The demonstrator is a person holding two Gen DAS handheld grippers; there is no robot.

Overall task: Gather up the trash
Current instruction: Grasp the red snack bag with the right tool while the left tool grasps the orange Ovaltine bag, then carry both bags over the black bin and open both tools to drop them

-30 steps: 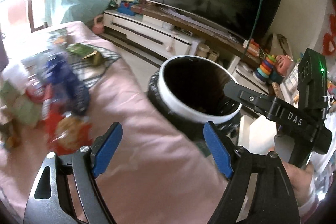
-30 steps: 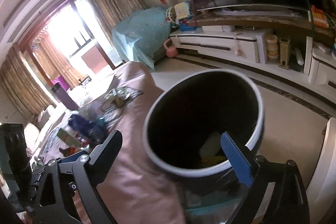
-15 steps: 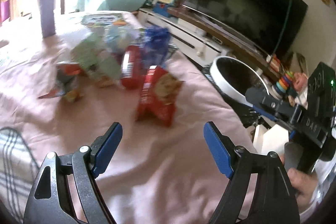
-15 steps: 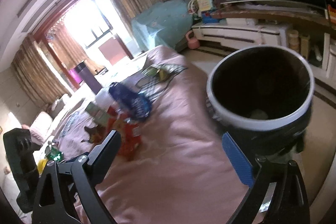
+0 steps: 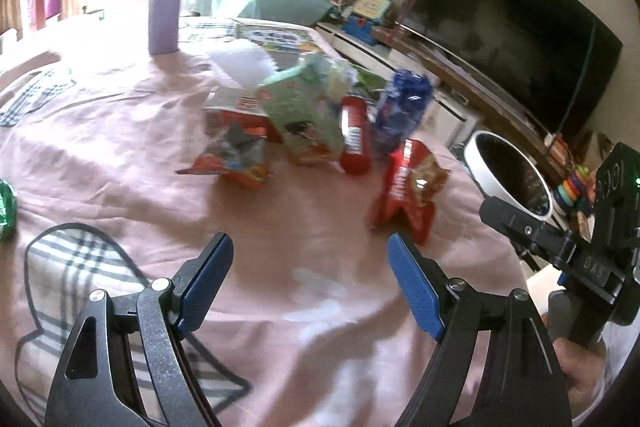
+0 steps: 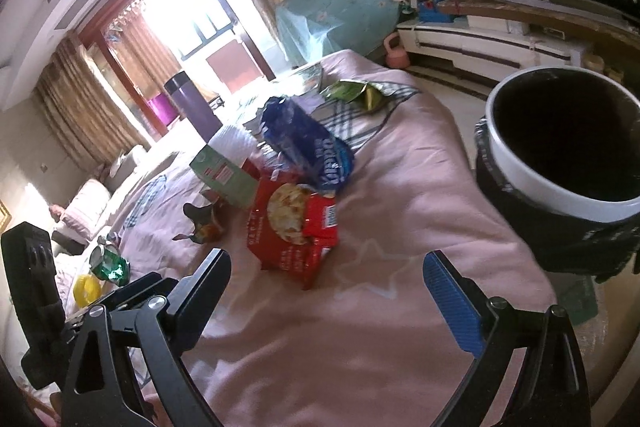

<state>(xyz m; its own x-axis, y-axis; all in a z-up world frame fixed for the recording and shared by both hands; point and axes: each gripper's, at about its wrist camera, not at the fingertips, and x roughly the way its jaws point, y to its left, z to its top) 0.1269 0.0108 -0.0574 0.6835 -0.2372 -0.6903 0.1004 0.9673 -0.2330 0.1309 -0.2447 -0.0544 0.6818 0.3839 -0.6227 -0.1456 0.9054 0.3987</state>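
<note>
Snack wrappers lie in a heap on the pink bedspread (image 5: 120, 163): a red snack bag (image 5: 408, 187) (image 6: 294, 227), a blue bag (image 5: 402, 107) (image 6: 308, 143), a red tube (image 5: 354, 135), a green carton (image 5: 298, 103) (image 6: 224, 175) and an orange-red wrapper (image 5: 236, 151). A white-rimmed trash bin (image 5: 508, 175) (image 6: 560, 151) with a black liner stands beside the bed. My left gripper (image 5: 310, 277) is open, empty, just short of the red bag. My right gripper (image 6: 326, 293) is open and empty too, the red bag right ahead, the bin to its right.
A purple tumbler (image 5: 165, 1) (image 6: 192, 107) stands at the far side of the bed. A green wrapper (image 6: 354, 93) lies on a plaid patch, a crushed green can (image 6: 109, 263) and a yellow ring (image 6: 86, 289) to the left. A TV (image 5: 508, 23) on a low cabinet faces the bed.
Both grippers swung away from the bin's mouth toward the trash heap on the bed. The bin slid off to the right in both views. Both stayed open and empty.
</note>
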